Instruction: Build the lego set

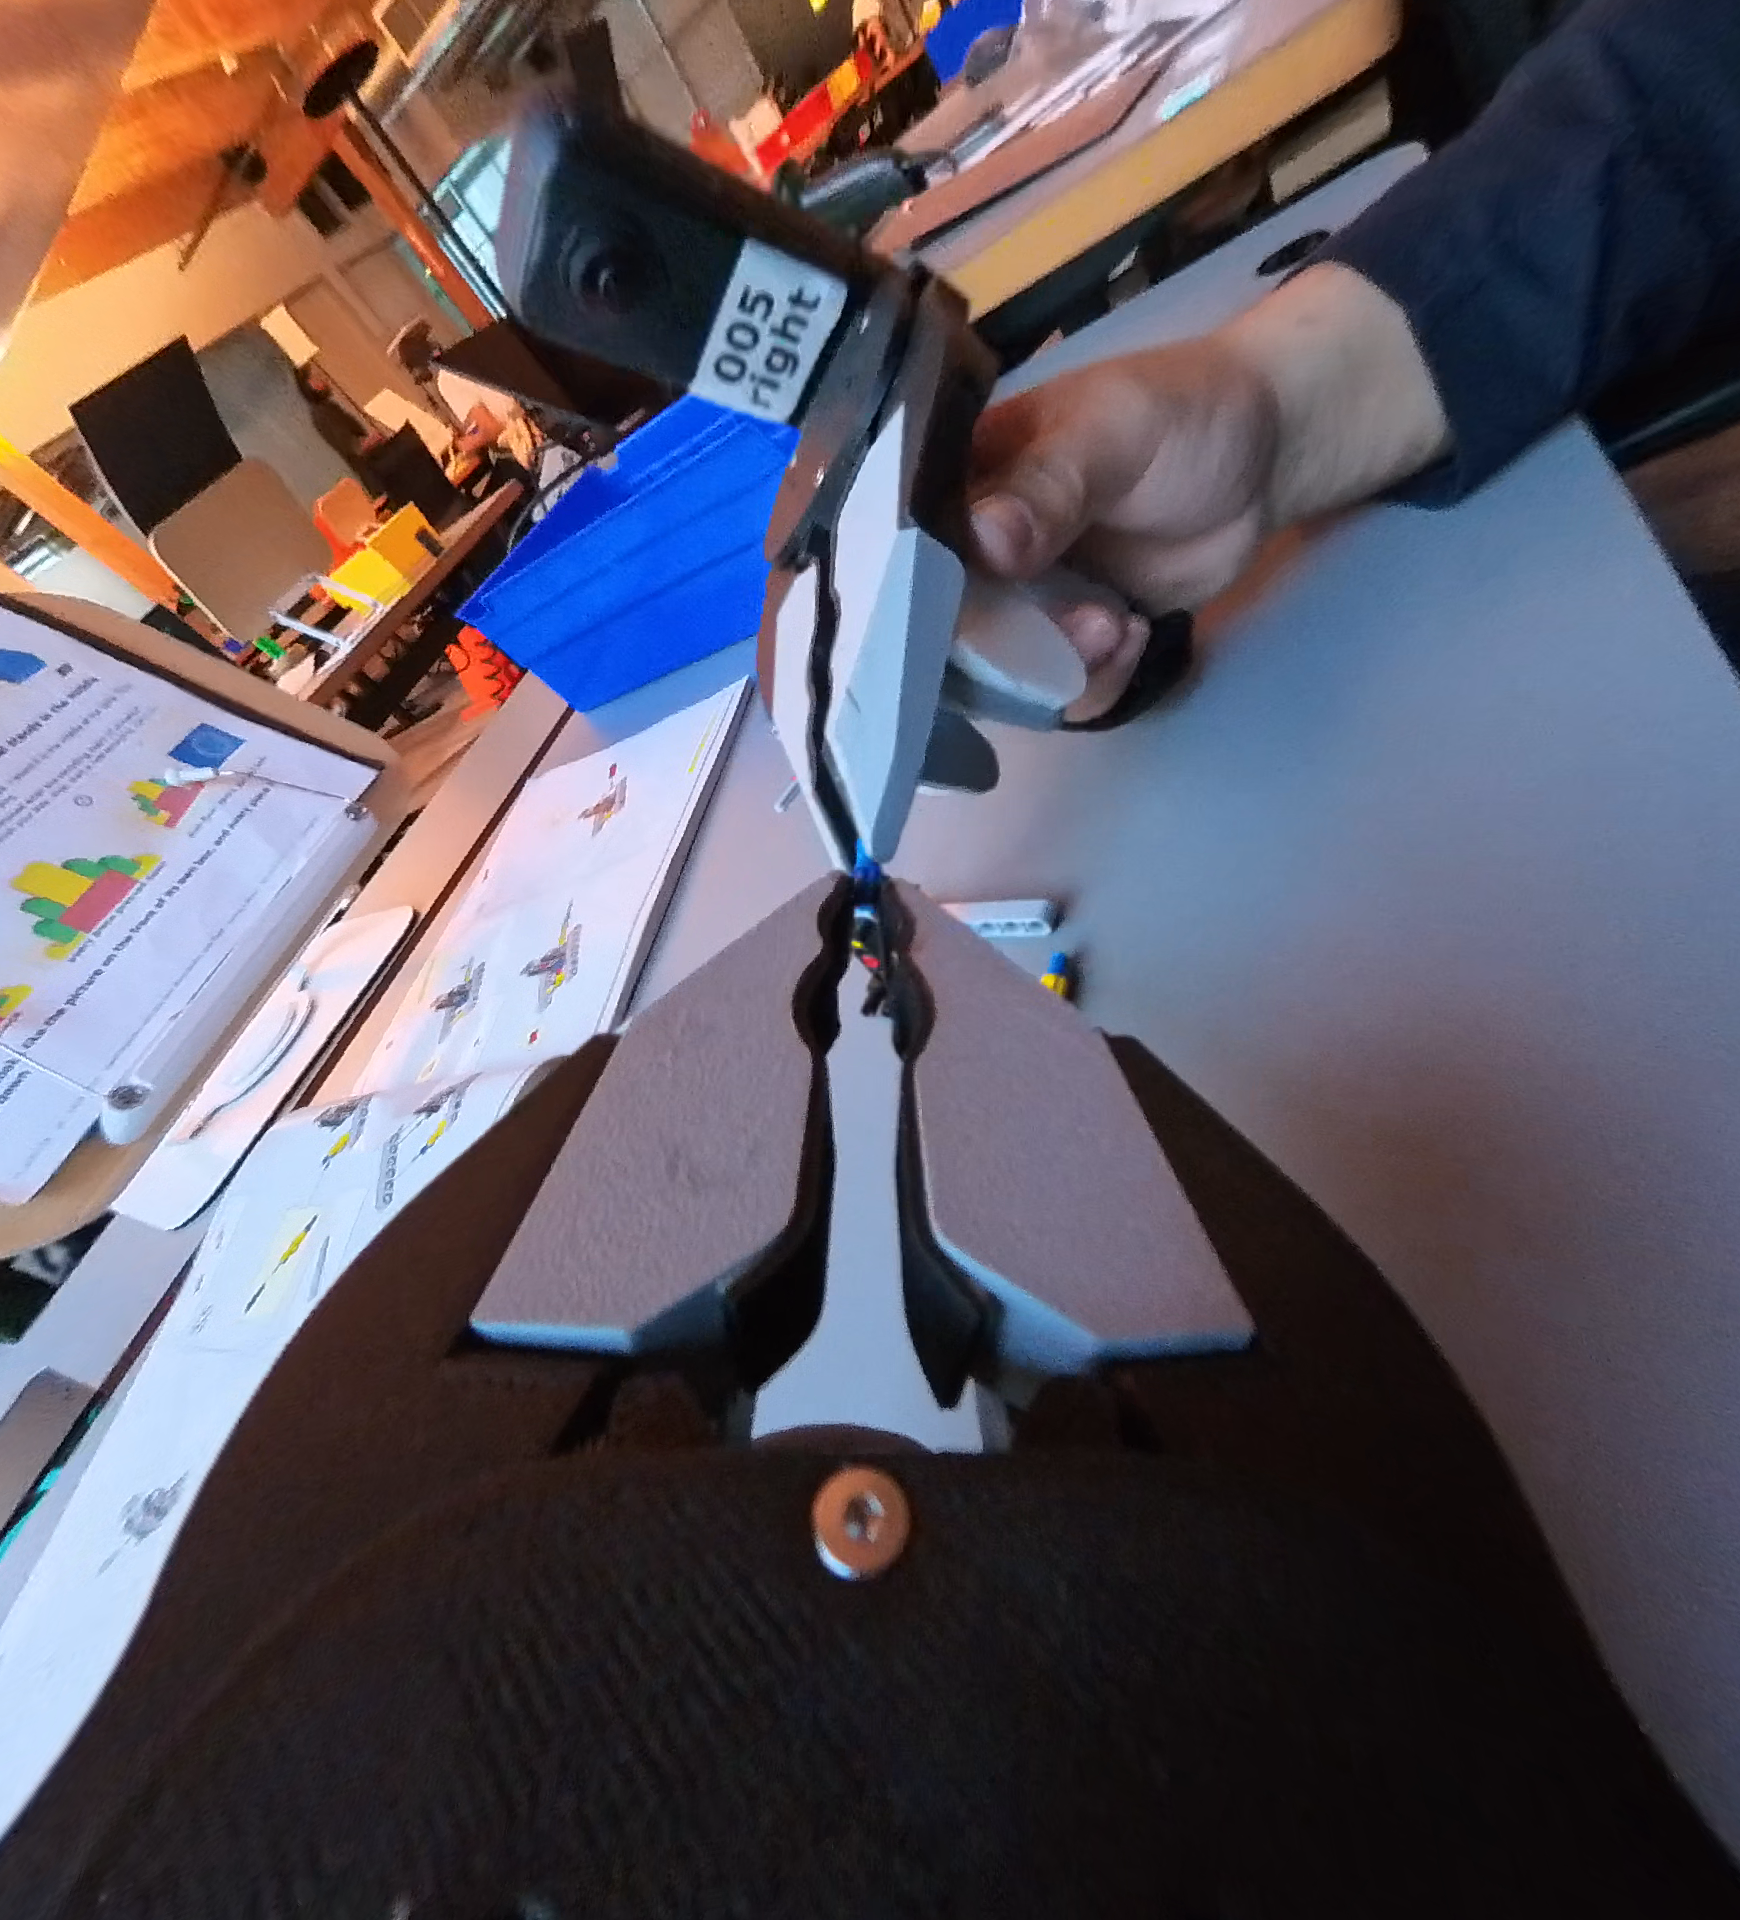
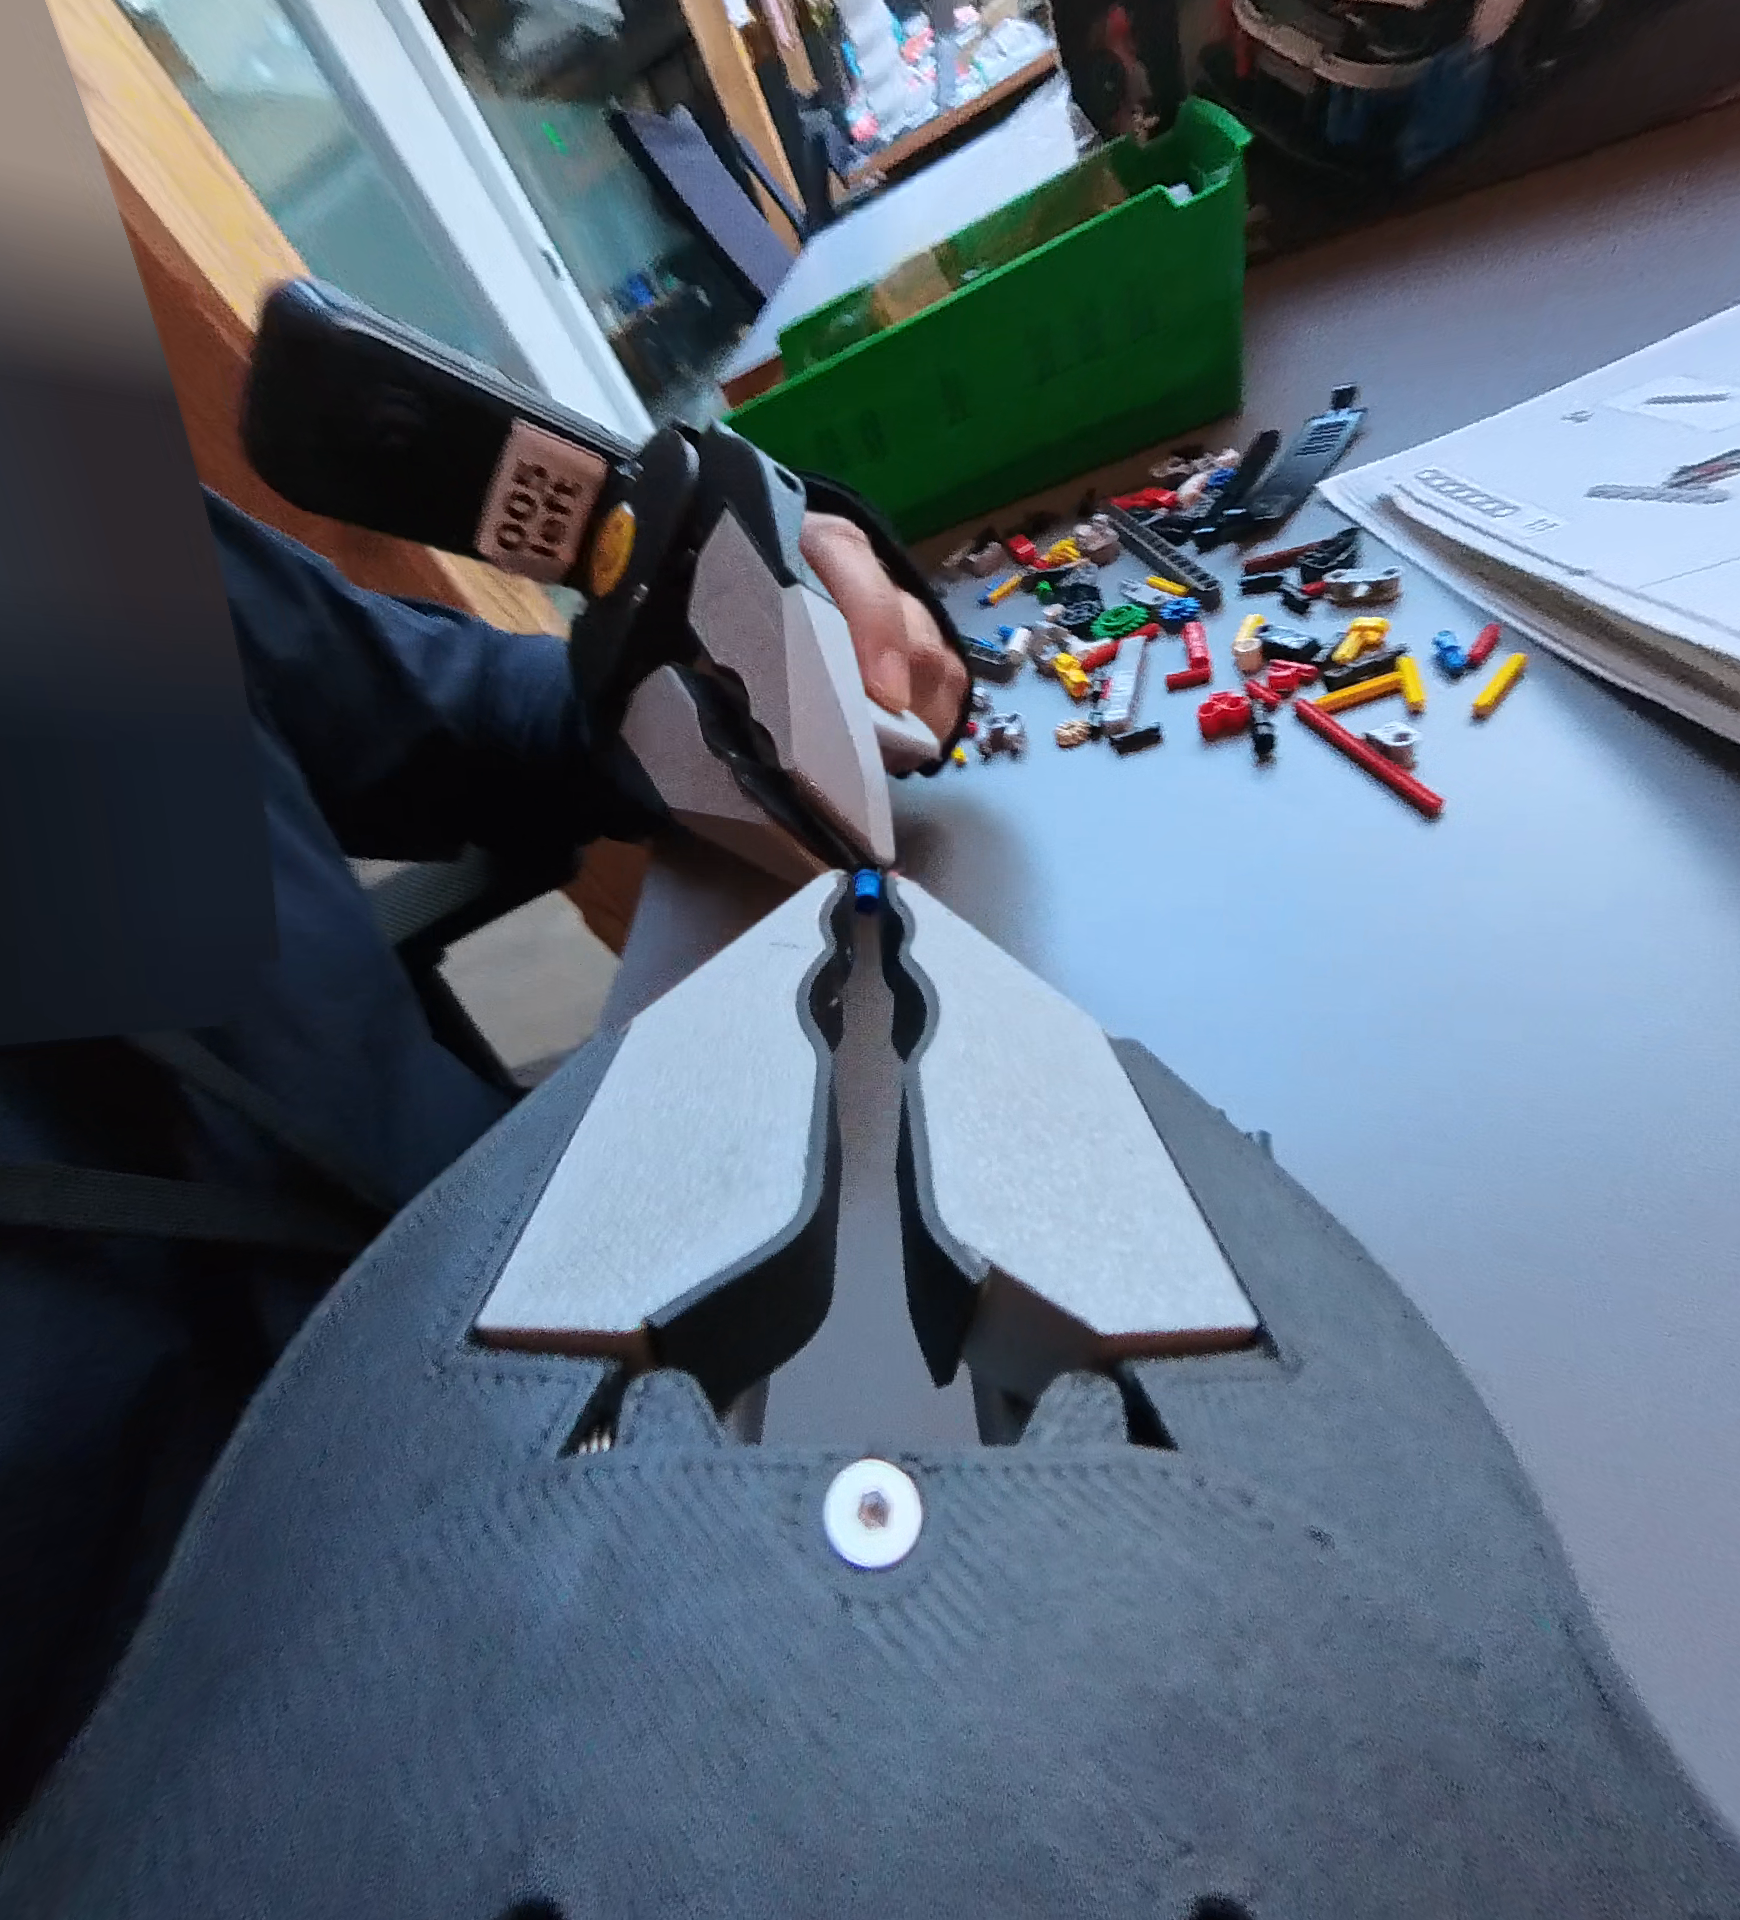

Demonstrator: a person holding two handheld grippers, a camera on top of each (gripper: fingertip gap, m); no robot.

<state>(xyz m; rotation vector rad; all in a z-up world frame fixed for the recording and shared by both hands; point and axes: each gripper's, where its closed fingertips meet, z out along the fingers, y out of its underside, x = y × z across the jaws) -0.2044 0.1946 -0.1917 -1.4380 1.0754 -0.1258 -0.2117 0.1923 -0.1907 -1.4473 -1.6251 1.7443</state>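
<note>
Blue pin (image 2: 865, 891) is pinched by the right gripper (image 2: 867, 883); the left gripper (image 1: 868, 925) pinches a small black assembly (image 1: 872, 951); both tips meet above the grey table (image 2: 1365, 1039)

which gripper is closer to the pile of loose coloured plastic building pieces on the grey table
Left. The left gripper reaches in from beside the pile; the right gripper meets it tip to tip, farther back.
</note>
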